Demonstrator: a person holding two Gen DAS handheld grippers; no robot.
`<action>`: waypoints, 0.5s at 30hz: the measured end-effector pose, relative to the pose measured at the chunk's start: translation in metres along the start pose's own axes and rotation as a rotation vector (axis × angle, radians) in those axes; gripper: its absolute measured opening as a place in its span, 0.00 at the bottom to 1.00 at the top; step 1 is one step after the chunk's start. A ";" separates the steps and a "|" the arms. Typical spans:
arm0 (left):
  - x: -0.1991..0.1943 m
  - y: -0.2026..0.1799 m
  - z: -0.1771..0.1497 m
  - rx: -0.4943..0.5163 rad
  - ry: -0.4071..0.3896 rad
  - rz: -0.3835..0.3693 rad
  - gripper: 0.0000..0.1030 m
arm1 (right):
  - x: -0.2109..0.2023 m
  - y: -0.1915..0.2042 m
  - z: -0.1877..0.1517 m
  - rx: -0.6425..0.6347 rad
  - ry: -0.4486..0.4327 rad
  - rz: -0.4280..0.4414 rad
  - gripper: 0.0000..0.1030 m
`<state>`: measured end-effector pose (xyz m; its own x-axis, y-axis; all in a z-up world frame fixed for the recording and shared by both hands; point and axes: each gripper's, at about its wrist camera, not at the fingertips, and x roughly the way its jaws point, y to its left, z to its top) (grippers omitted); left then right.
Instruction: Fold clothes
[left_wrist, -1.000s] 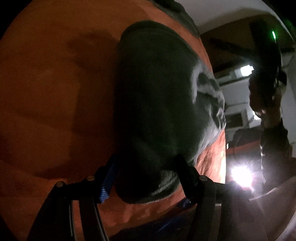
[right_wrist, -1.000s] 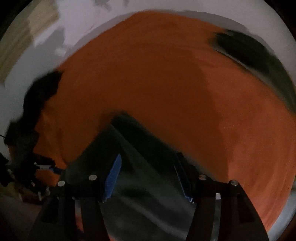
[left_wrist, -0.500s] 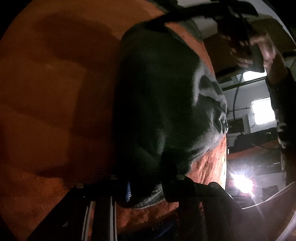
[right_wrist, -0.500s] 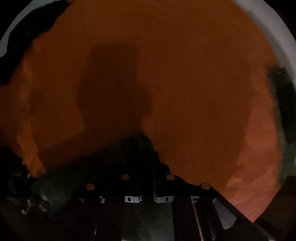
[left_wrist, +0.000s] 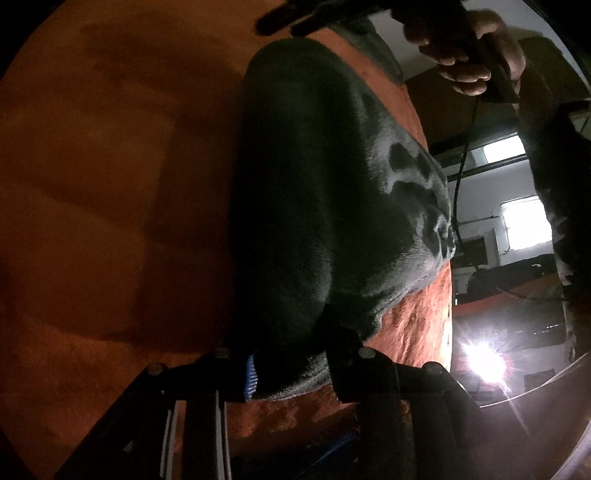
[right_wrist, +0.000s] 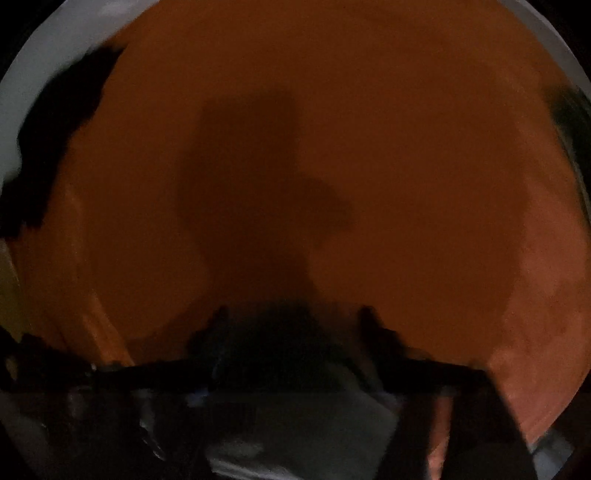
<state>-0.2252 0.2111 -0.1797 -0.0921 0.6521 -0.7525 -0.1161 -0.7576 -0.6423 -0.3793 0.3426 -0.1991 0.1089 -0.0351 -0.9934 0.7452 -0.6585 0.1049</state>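
Left wrist view: left gripper (left_wrist: 291, 365) jaws opening, dark garment (left_wrist: 325, 206) hem between them on the orange cloth (left_wrist: 110, 184). Right gripper (right_wrist: 295, 332) jaws opening over dark fabric. Released early, the fold could spring back.

No readable text, label, brand, number or sign anywhere in either view. Only pale, blotchy markings on the dark green fleece garment (left_wrist: 332, 206) lying on the orange fuzzy cloth surface (left_wrist: 110, 184), toward that surface's right edge, too smeared to form letters. Nothing legible in the dim, blurred right wrist view.
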 end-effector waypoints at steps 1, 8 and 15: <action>0.000 0.001 -0.002 -0.004 0.000 -0.004 0.31 | 0.008 0.008 0.005 -0.027 0.022 -0.023 0.68; 0.014 -0.002 -0.031 0.015 0.066 -0.027 0.30 | 0.012 -0.026 0.018 0.138 -0.034 -0.140 0.00; -0.009 0.017 -0.036 -0.094 0.048 -0.099 0.34 | -0.024 -0.074 -0.016 0.334 -0.209 0.007 0.11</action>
<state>-0.1912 0.1912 -0.1893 -0.0370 0.7235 -0.6894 -0.0292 -0.6903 -0.7229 -0.4265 0.4037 -0.1818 -0.0490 -0.1700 -0.9842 0.4862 -0.8648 0.1252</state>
